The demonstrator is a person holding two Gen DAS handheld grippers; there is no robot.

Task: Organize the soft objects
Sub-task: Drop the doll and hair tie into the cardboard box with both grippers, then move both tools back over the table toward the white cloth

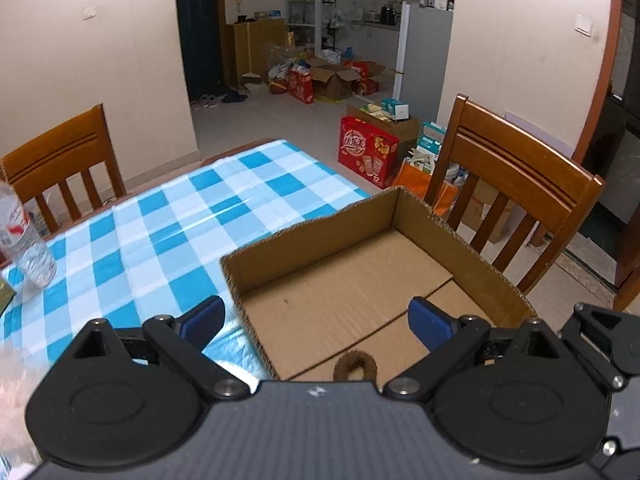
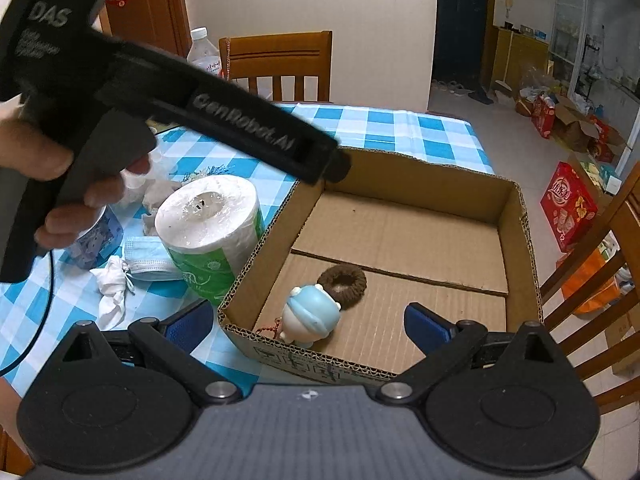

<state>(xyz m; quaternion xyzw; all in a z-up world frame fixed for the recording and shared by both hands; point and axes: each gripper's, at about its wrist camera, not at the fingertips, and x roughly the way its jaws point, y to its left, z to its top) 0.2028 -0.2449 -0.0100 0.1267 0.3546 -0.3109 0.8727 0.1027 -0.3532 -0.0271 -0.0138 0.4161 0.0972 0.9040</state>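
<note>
Both claws are wide open and hold nothing. The left claw (image 1: 314, 320) hangs over the near end of the cardboard box (image 1: 460, 236), with one blue finger outside the box wall and one inside. Just under it, close to its body, lies a brown hair ring (image 1: 355, 366).

The right claw (image 2: 308, 322) also hangs over the near edge of the box (image 2: 520, 216). Right in front of it, between its fingers, a little blue and white toy (image 2: 310, 314) lies on the box floor. The hair ring (image 2: 342, 282) is just past the toy and touches it.

So two soft things look to be in the box already. More soft things wait on the checked table (image 2: 400, 124), off to the left of the right claw: a roll of tissue (image 2: 210, 226) right beside the box wall, a blue face mask (image 2: 146, 260) next to the roll, and a crumpled white tissue (image 2: 114, 290) near the mask.

I think the step now is going for the next thing. One claw needs to swing left, away from the box, drop down around the roll or the mask, and squeeze gently.
</note>
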